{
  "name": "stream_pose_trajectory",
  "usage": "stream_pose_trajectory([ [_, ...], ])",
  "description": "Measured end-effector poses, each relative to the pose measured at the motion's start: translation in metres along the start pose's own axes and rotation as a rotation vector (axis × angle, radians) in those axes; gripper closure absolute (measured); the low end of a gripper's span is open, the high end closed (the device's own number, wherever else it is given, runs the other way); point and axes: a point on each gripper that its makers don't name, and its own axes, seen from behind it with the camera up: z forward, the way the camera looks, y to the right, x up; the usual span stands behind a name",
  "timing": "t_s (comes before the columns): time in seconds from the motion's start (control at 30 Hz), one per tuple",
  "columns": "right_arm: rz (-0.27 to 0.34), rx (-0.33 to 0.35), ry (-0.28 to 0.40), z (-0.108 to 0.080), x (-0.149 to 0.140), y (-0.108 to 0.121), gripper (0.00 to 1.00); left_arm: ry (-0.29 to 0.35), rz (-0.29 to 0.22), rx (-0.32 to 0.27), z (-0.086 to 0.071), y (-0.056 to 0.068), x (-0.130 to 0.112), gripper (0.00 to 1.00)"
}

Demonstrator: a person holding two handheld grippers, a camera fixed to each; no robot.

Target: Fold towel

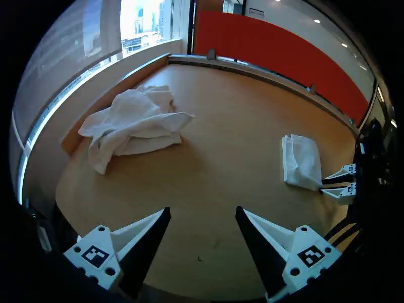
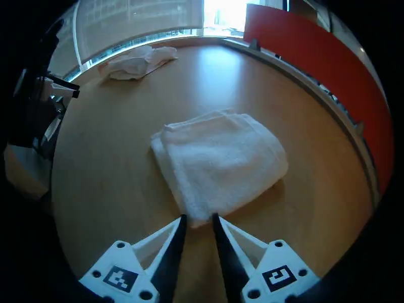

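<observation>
1. Task item. We locate one folded towel lying flat on the wooden table, as a compact rectangle of several layers with its edges roughly aligned. In the left gripper view the same folded towel lies well to the right.

2. Right gripper. Its jaws stand narrow, with the near corner of the folded towel between the fingertips. We cannot tell whether both fingers press on the cloth or merely flank it. The left gripper view shows the right gripper at the towel's near edge.

3. Left gripper. Its jaws stand wide and hold nothing; it hovers over bare table, well apart from both cloths.

4. Progress. We judge this towel essentially folded; at most a final squaring or placement is left.

5. Outstanding work. A crumpled pile of white towelling lies unfolded near the window edge. If it belongs to the task, it is not yet begun.
</observation>
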Motion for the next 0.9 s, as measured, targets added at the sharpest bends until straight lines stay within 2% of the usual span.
stream_pose_trajectory([
  [0.37, 0.007, -0.012, -0.005, -0.0001, -0.0042, -0.0011, 0.66, 0.001, 0.003, 0.000, 0.0012, -0.0002, 0.0014, 0.04],
  [0.6, 0.017, -0.013, -0.005, 0.0005, -0.0052, -0.0014, 0.70, 0.001, 0.005, -0.001, 0.0019, 0.0006, 0.0022, 0.04],
  [0.73, 0.018, -0.011, -0.005, 0.0006, -0.0055, -0.0017, 0.75, 0.001, 0.006, -0.001, 0.0021, 0.0011, 0.0021, 0.04],
  [0.9, 0.017, -0.012, -0.002, 0.0008, -0.0050, -0.0027, 0.86, 0.001, 0.006, -0.001, 0.0022, 0.0016, 0.0024, 0.04],
])
